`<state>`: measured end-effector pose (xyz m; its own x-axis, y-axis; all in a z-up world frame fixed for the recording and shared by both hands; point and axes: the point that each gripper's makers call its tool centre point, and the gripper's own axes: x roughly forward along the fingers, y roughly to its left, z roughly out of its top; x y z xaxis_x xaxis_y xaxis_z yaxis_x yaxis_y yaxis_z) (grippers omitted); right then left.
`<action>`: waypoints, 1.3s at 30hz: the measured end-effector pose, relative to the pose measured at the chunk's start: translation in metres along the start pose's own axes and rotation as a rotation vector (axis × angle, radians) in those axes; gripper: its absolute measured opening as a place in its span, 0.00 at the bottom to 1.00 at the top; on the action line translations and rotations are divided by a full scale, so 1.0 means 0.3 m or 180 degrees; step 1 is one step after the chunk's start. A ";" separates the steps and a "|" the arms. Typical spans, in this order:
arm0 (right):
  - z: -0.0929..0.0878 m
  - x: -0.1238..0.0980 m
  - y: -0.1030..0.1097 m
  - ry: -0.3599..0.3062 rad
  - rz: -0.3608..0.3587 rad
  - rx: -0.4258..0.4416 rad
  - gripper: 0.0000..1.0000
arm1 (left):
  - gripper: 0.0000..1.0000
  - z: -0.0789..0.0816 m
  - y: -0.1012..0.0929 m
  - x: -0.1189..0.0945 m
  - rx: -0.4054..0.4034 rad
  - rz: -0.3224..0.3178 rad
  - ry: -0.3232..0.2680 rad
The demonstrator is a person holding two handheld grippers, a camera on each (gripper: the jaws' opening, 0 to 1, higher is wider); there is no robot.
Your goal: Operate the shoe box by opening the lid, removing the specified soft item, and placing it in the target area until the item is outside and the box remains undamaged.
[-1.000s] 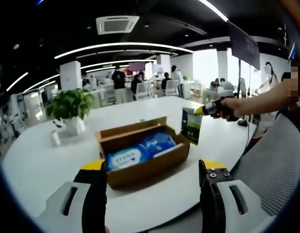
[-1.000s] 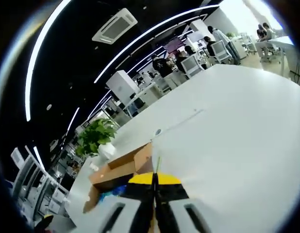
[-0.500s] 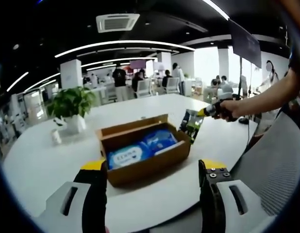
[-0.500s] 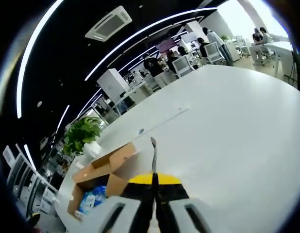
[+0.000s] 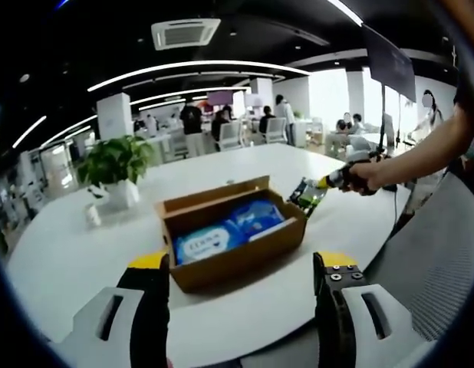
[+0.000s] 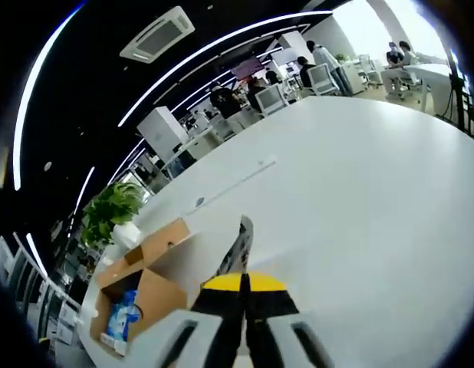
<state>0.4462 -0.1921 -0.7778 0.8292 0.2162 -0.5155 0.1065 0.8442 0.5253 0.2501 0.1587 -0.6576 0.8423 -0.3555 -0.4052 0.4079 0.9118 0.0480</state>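
Observation:
An open brown cardboard shoe box (image 5: 235,253) lies on the white table (image 5: 76,253), with blue soft packs (image 5: 220,231) inside it. My left gripper (image 5: 241,264) hangs open in front of the box with nothing between its jaws. My right gripper (image 5: 327,182), held in a person's hand, is shut on a flat green packet (image 5: 306,195) low over the table by the box's right end. In the right gripper view the jaws (image 6: 243,280) pinch that packet (image 6: 238,244) edge-on. The box (image 6: 149,287) sits to the lower left with the blue packs (image 6: 120,318) showing.
A potted plant (image 5: 114,165) in a white pot stands left of and behind the box, and appears as the plant (image 6: 110,211) in the right gripper view. Bare white table (image 6: 360,199) stretches beyond the packet. A grey mesh chair back (image 5: 432,253) is at the right. People and desks fill the background.
The right gripper has lowered the green packet from upright beside the box towards the table, tilting it flatter. The left gripper and the box have stayed put.

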 end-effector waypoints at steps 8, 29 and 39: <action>-0.016 0.018 -0.033 -0.0012 -0.0115 0.0119 0.00 | 0.79 -0.002 0.002 0.000 0.0019 0.0015 0.0021; -0.061 0.092 -0.081 -0.0019 -0.0409 0.0265 0.00 | 0.79 -0.020 0.027 0.002 0.0009 0.0060 0.0091; -0.068 0.103 -0.075 0.0054 -0.0401 0.0128 0.00 | 0.79 -0.025 0.031 0.002 0.0013 0.0068 0.0112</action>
<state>0.4583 -0.1944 -0.8193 0.7985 0.1181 -0.5903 0.2314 0.8450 0.4821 0.2518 0.1685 -0.6641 0.8380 -0.3284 -0.4358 0.3914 0.9182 0.0607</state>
